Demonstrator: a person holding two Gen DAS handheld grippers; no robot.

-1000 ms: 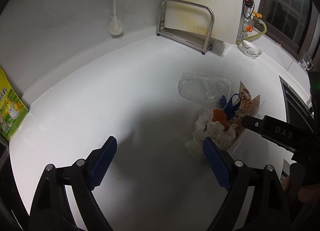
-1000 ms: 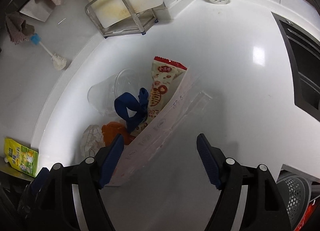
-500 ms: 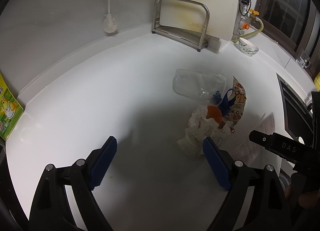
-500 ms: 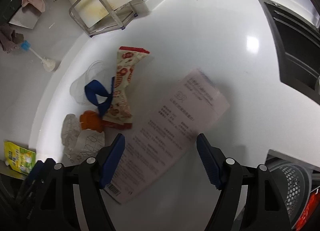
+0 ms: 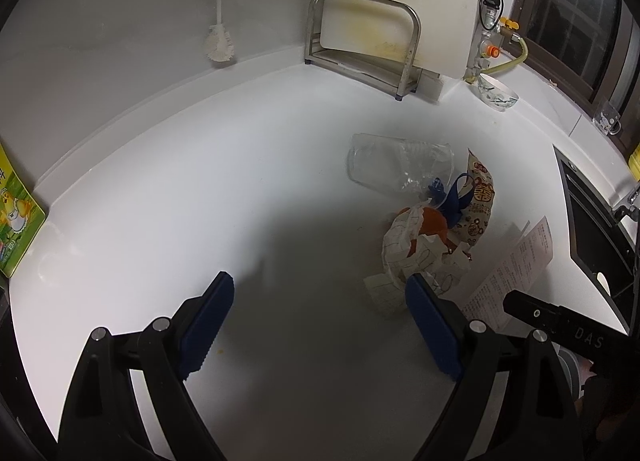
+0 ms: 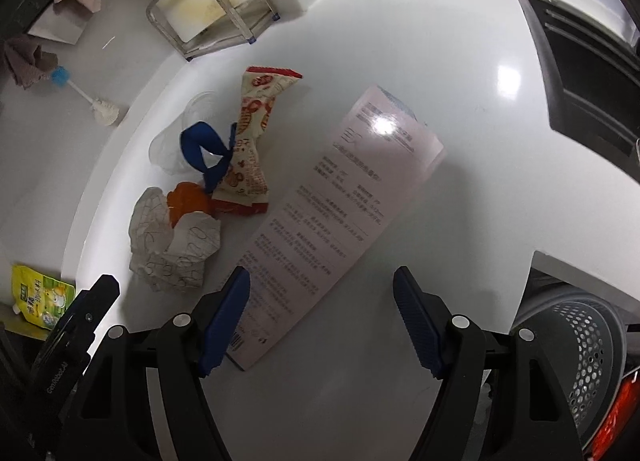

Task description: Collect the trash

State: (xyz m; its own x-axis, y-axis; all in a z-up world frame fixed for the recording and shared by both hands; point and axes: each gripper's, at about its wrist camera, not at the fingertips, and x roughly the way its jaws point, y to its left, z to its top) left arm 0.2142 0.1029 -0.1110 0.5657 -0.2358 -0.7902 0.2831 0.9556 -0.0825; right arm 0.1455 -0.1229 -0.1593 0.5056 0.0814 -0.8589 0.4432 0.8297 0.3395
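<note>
We are holding both jaws wide and empty: the left gripper (image 5: 320, 321) is hovering beside crumpled white paper (image 5: 404, 249), the right gripper (image 6: 320, 317) over a long printed paper slip (image 6: 340, 221) on the white worktop (image 5: 240, 201).

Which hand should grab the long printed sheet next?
Right, probably. The right gripper is open right over the sheet, whose near end lies between its fingers. The left gripper hangs over bare counter beside the crumpled paper.

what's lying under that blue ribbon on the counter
The blue ribbon lies over the clear plastic cup and the snack wrapper; its lower end meets the orange scrap. What the ribbon covers cannot be seen.
</note>
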